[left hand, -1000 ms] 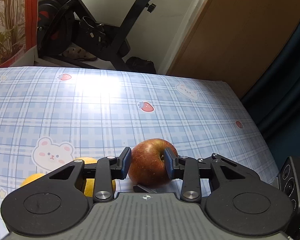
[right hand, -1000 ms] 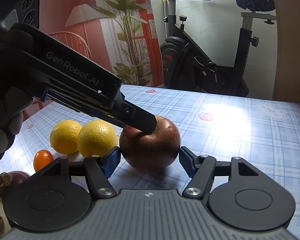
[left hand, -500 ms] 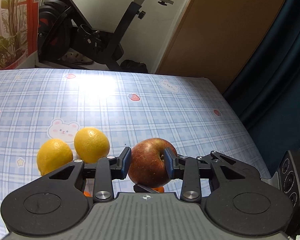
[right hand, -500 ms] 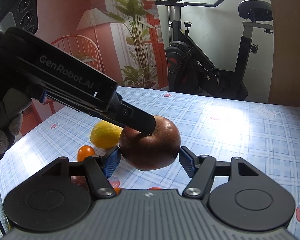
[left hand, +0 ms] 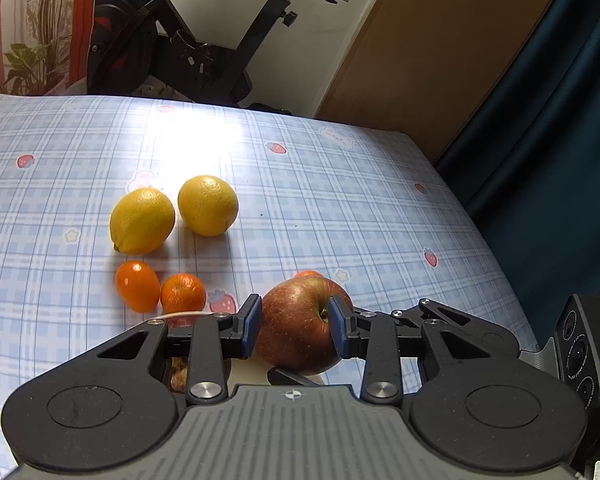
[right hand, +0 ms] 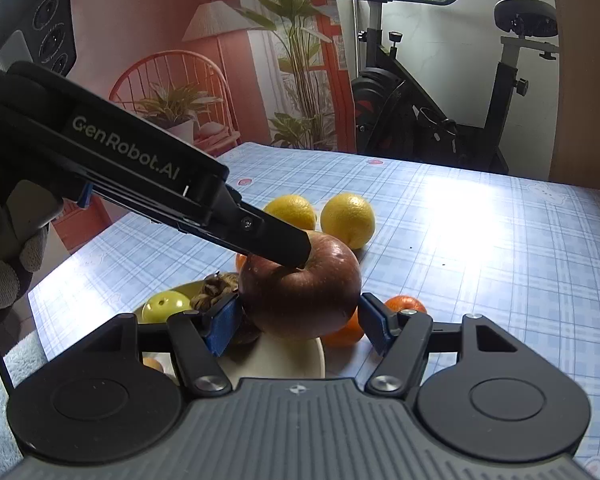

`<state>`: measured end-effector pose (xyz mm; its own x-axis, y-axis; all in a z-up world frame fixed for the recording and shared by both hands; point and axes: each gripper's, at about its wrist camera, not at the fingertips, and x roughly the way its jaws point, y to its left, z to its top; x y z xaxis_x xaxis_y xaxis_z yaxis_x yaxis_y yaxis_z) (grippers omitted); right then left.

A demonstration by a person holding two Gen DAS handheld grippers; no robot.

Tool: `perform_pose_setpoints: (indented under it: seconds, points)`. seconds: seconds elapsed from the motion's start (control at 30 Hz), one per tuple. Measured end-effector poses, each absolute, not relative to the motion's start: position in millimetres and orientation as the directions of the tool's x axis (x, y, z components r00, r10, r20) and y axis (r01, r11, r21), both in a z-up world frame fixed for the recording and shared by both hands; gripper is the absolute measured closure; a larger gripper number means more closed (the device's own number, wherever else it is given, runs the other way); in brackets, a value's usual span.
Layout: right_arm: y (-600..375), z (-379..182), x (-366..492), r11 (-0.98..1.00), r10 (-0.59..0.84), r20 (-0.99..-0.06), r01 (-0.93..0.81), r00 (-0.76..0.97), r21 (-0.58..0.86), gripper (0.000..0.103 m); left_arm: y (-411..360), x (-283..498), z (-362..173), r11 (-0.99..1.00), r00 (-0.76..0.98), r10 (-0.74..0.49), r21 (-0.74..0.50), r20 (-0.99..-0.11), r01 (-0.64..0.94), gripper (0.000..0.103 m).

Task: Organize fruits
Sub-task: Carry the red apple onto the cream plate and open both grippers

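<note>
Since a second ago we have carried the red apple [left hand: 300,326] back and upward, so the two lemons [left hand: 142,220] now lie well beyond it on the blue plaid tablecloth [left hand: 340,200], and two small mandarins [left hand: 182,294] have come into sight near our left finger.

Our left gripper [left hand: 296,330] points steeply down and clamps the apple, one blue pad on its left flank and the other sunk in the stem hollow. From the right wrist view this gripper reaches in from the upper left as a long black bar, with a gloved hand [right hand: 4,272] behind it at the left edge.

Our right gripper [right hand: 300,322] points less steeply and brackets the same apple [right hand: 300,288]. Its left pad touches or nearly touches the fruit, while a small gap shows at the right pad; we cannot tell whether it grips.

The apple hangs over the near part of the table, above a pale plate [right hand: 292,360]. On that plate, left of the apple, sit a green fruit [right hand: 166,306] and a brown wrinkled item we cannot identify. Another mandarin [right hand: 404,306] lies just right of the apple. An exercise bike [right hand: 440,100] stands beyond the far edge.
</note>
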<state>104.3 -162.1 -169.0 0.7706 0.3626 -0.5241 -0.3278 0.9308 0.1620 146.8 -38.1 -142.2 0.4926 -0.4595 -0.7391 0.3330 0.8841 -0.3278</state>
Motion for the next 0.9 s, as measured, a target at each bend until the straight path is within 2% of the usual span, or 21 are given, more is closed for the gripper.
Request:
perform_pose_setpoints:
  seconds: [0.53,0.9]
  points:
    - [-138.3,-191.9,96.0,0.928,0.357,-0.589,-0.348,0.725,0.135,0.036,-21.6,137.2,-169.4,0.892,0.438,-0.443,-0.335,-0.782,0.304,0.065]
    - [-131.8,-200.1,98.1,0.925,0.353,-0.6,-0.364,0.718,0.108,0.036,-18.5,135.5,-173.3,0.898,0.44,-0.434,-0.334,-0.786,0.287,0.065]
